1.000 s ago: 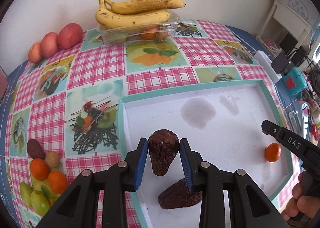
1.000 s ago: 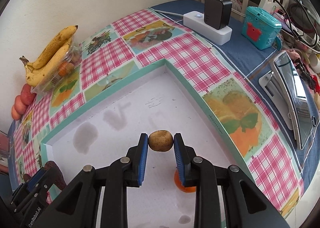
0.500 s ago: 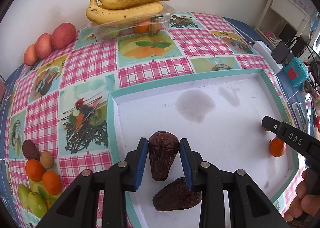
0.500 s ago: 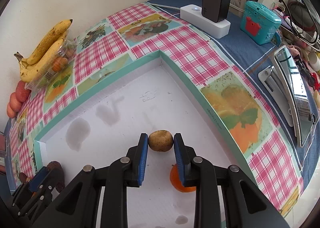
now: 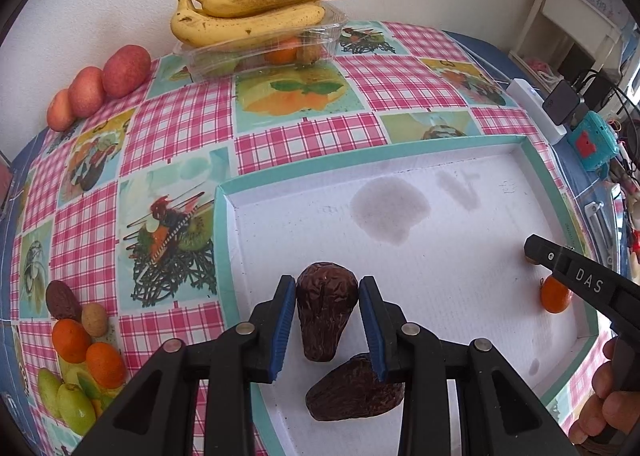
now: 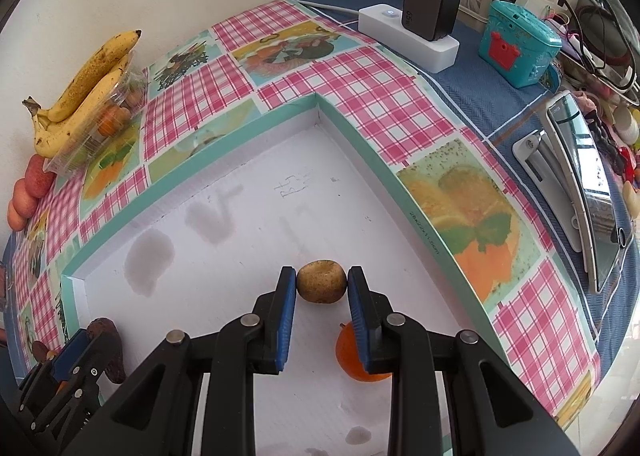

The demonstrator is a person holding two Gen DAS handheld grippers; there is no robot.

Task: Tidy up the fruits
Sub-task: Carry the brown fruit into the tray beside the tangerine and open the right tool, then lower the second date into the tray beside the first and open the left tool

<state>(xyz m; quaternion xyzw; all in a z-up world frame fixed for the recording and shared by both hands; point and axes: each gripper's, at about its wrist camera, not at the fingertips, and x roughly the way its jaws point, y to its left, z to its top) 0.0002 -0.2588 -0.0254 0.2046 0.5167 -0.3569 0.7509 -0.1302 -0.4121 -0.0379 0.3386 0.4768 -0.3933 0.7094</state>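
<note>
Checked pink-and-teal cloth [image 5: 168, 136] printed with fruit covers the bench, which stands against a plain white wall. On it lies a shallow white tray [image 5: 224, 216] with a teal rim and grey stains. The left tool [image 5: 327, 310] grips a dark wrinkled avocado [image 5: 326, 308] above the tray's near-left corner; a second avocado [image 5: 354, 388] lies beneath. The right tool [image 6: 322, 282] grips a brown kiwi [image 6: 321, 281] over the tray, above an orange [image 6: 352, 362]. Bananas [image 5: 248, 16] rest on a clear box [image 5: 320, 36] by the wall.

left hand-held gripper [image 5: 327, 312]: clamped, loaded | right hand-held gripper [image 6: 322, 298]: clamped, loaded
</note>
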